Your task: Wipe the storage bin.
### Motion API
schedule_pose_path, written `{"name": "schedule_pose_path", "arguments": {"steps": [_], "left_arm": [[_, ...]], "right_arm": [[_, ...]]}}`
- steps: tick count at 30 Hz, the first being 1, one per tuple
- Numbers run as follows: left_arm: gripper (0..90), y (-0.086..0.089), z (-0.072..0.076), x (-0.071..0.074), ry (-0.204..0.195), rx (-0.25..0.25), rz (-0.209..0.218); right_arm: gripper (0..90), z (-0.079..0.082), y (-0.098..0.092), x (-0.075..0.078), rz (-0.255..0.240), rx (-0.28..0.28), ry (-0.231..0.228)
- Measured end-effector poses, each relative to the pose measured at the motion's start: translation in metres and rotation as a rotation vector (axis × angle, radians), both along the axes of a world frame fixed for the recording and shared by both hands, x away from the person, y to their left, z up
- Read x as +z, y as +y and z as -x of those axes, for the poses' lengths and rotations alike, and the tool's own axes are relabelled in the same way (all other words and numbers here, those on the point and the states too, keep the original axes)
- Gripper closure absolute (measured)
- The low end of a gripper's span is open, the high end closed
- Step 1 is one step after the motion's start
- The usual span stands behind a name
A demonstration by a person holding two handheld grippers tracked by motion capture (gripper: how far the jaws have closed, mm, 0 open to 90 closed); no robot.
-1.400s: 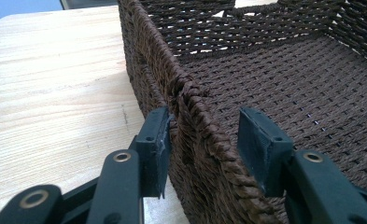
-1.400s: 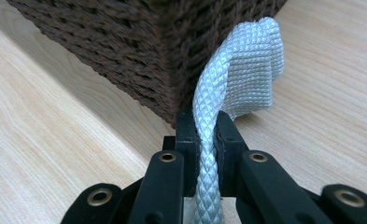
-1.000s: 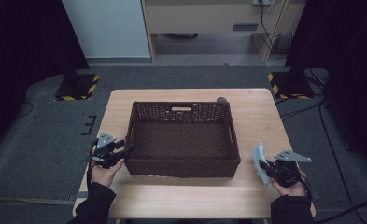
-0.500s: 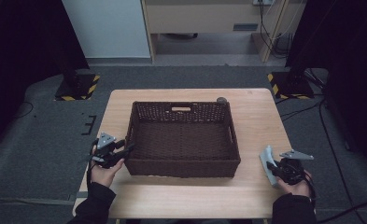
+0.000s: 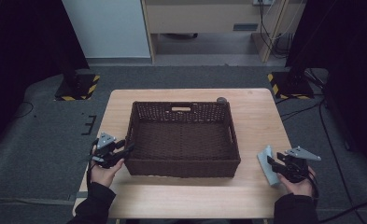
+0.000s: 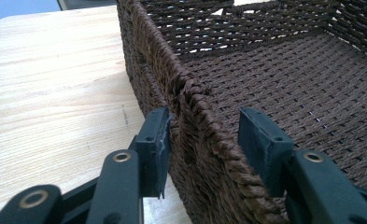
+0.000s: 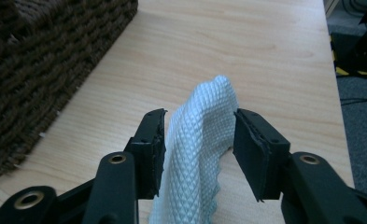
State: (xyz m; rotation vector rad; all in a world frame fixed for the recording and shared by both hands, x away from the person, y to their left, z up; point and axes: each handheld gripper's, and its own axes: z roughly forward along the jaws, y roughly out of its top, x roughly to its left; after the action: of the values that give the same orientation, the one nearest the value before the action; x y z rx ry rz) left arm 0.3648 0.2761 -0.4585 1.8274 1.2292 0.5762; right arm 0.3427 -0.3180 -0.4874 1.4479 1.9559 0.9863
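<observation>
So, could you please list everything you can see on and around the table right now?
basket: one, dark brown woven, middle of the table, nothing inside.
cloth: one, pale blue-white with a diamond texture, on the table right of the basket, between the right claw's jaws.
small round object: one, dark, on the table behind the basket's far right corner; too small to identify.
table: one, light wood.
striped stand bases: two, black with yellow stripes, on the floor beyond the table's far corners.
left claw: one, black, jaws straddling the basket's near left wall, a gap at one pad.
right claw: one, black, jaws have just been opening, cloth standing between them.
</observation>
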Motion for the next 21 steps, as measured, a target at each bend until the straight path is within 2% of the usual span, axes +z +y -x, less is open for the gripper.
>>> {"name": "schedule_pose_path", "arguments": {"steps": [2, 6, 10, 11, 16, 19, 21], "left_arm": [[54.3, 0.0, 0.0, 0.0, 0.0, -0.002, -0.001], [55.4, 0.0, 0.0, 0.0, 0.003, -0.01, 0.004], [58.6, -0.001, 0.0, 0.0, 0.002, -0.018, 0.007], [59.0, -0.001, 0.0, 0.0, 0.0, -0.017, 0.001], [61.2, -0.002, 0.0, 0.001, 0.001, -0.004, 0.002], [62.6, -0.002, -0.001, 0.002, 0.004, 0.001, 0.0], [62.7, -0.002, -0.001, 0.002, 0.005, 0.002, 0.003]], "right_arm": [[51.1, 0.0, 0.001, 0.006, -0.005, 0.006, -0.032], [50.9, -0.002, 0.003, 0.015, -0.01, 0.013, -0.053], [50.8, -0.002, 0.008, 0.028, -0.05, 0.025, -0.084], [49.9, -0.002, 0.014, 0.033, -0.065, 0.048, -0.103], [50.3, -0.005, 0.027, 0.041, -0.088, 0.083, -0.114], [50.2, -0.011, 0.043, 0.047, -0.101, 0.12, -0.124], [50.2, -0.012, 0.046, 0.048, -0.106, 0.12, -0.129]]}}
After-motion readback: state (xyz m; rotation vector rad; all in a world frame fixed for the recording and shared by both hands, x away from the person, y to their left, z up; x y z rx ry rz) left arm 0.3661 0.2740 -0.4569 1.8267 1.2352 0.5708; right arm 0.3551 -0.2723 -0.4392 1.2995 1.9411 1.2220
